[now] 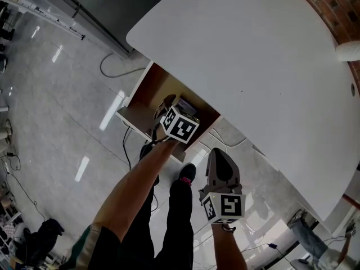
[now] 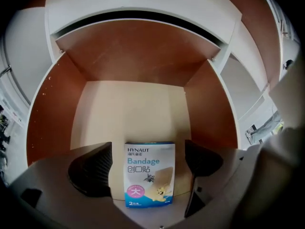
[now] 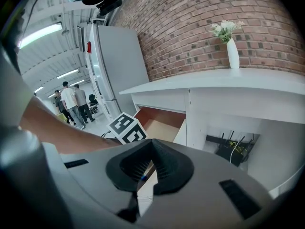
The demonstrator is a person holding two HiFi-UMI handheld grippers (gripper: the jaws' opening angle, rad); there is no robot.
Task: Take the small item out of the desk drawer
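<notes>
Left gripper (image 2: 148, 152) is hanging wide open over the bandage box (image 2: 149, 173), which is lying on the floor of the drawer (image 2: 126, 104) near the front, between my jaws but unpinched. I'm aiming to close squarely on its long edges. Right gripper (image 3: 148, 165) is idling shut and empty.

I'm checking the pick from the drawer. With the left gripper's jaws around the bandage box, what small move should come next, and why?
Probably close the left gripper on the bandage box. Its jaws stand wide apart with the box between them and a gap on each side, so nothing is gripped yet. The box sits near the front of the open drawer, with nothing else beside it.
</notes>
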